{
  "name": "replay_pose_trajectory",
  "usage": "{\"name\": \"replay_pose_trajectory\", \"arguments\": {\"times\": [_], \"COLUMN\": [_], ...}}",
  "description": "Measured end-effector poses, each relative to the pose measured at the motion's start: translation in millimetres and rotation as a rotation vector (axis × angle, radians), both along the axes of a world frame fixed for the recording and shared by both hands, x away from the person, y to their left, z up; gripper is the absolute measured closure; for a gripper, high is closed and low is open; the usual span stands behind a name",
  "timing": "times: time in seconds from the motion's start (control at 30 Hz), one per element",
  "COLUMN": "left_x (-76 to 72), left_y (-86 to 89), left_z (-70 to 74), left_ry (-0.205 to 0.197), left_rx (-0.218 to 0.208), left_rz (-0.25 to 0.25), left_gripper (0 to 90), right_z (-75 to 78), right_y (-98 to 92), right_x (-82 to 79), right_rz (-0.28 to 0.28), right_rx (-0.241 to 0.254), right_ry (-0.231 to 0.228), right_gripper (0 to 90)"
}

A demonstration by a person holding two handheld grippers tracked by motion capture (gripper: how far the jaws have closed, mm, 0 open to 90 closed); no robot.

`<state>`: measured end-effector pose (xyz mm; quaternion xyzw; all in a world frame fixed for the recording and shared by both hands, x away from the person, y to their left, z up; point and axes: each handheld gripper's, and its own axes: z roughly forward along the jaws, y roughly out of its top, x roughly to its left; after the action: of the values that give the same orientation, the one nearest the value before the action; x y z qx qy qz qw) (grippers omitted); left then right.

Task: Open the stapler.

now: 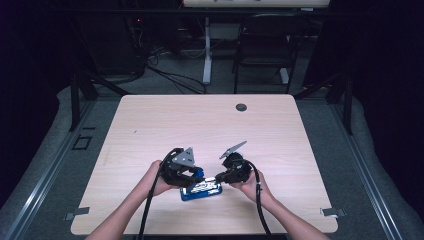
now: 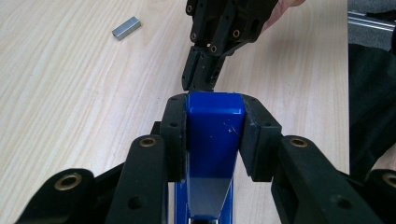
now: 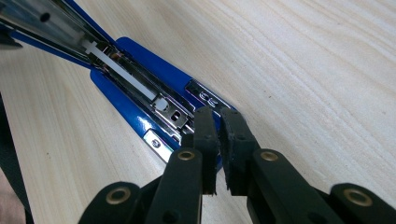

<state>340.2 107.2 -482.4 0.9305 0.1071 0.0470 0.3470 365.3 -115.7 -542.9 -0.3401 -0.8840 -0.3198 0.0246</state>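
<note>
Pinching blue stapler (image 2: pixel 215 116): left jaws | right jaws pressed together at its front | staple bar (image 2: pixel 126 28) well apart

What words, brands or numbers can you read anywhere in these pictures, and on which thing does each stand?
Stamped marks on the metal plate at the front of the blue stapler: too small and blurred to read.
No other text can be read on the table, the staple strip or either gripper.
</note>
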Motion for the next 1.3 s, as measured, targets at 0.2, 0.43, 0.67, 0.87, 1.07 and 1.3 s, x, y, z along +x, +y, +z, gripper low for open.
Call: {"name": "replay_pose_trajectory", "arguments": {"times": [0.2,0.43,0.67,0.87,1.07,1.3], "left_x": [-0.7,-2.3,-5.2,-7.1,-9.5,-11.8], "left_y": [1.8,9.9,15.8,23.2,30.3,38.3], "left_z": [1.4,2.6,4.7,5.6,6.6,7.0], "left_ry": [0.002,0.006,0.005,0.009,0.014,0.019], "left_rx": [0.005,-0.012,-0.009,-0.016,-0.015,-0.012], "left_rz": [0.001,0.013,0.021,0.034,0.044,0.053], "left_gripper": [66.4,66.4,66.4,66.3,66.2,66.2], "right_z": [0.2,1.6,1.3,1.3,1.2,0.9], "right_y": [0.3,-0.1,0.4,0.6,0.6,0.8], "right_x": [0.0,0.5,-0.2,-0.2,-0.1,0.0], "right_rz": [0.002,0.014,0.006,0.006,0.009,0.007], "right_rx": [-0.004,-0.024,-0.020,-0.021,-0.022,-0.018], "right_ry": [-0.002,-0.002,-0.004,-0.005,-0.011,-0.012], "right_gripper": [86.1,86.1,86.2,86.2,86.3,86.2]}}
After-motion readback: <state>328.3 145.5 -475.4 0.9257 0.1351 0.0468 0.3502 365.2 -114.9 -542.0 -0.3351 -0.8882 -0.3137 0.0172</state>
